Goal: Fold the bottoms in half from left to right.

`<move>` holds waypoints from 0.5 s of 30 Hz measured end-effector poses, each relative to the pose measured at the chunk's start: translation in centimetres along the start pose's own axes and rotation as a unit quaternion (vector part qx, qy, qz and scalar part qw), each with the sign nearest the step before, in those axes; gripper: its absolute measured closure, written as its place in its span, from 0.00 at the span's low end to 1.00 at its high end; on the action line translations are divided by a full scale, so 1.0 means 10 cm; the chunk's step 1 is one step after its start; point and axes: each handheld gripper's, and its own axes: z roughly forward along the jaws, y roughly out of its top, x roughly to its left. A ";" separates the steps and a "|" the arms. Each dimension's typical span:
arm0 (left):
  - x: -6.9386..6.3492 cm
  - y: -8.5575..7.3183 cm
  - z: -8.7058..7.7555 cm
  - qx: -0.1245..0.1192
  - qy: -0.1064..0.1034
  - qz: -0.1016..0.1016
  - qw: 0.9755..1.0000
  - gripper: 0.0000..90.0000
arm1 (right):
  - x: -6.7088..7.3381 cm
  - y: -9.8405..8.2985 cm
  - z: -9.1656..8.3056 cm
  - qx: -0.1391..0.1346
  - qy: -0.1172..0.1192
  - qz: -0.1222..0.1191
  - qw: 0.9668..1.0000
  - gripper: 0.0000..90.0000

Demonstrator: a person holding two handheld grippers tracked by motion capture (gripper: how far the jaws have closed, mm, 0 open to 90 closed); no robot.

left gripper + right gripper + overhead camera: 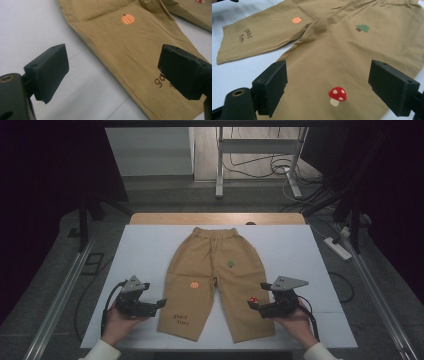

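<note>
Tan child's trousers (215, 270) lie flat on the white table mat (145, 250), waistband at the far end, legs toward me. They carry a pumpkin patch (128, 19), a tree patch (362, 28), a mushroom patch (337, 95) and brown lettering (181, 319). My left gripper (161, 303) hovers open at the outer edge of the left leg near its hem; the trousers (130, 50) span its jaws. Over the right leg's lower part, my right gripper (253, 305) is open, the mushroom on the trousers (332, 57) between its jaws.
The mat rests on a wooden tabletop (215, 218) with metal rails (65, 290) along both sides. Beyond the table stand a white frame's legs (219, 165), loose cables (260, 167) and a power strip (338, 248) on the floor.
</note>
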 end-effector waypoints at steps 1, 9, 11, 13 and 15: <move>0.00 0.00 0.00 0.000 -0.001 -0.001 1.000 0.11 | 0.01 0.01 0.01 -0.001 0.002 -0.001 1.000 0.18; 0.00 0.01 0.02 0.000 -0.001 -0.002 1.000 0.11 | 0.11 0.07 0.14 0.007 0.013 -0.015 1.000 0.18; 0.00 0.01 0.02 0.000 -0.001 -0.001 1.000 0.11 | 0.13 0.09 0.17 0.007 0.016 -0.017 1.000 0.18; 0.00 0.01 0.02 0.000 -0.001 -0.001 1.000 0.11 | 0.15 0.10 0.21 0.008 0.020 -0.020 1.000 0.18; 0.00 0.01 0.02 0.000 -0.001 -0.001 1.000 0.11 | 0.18 0.11 0.24 0.010 0.023 -0.023 0.999 0.18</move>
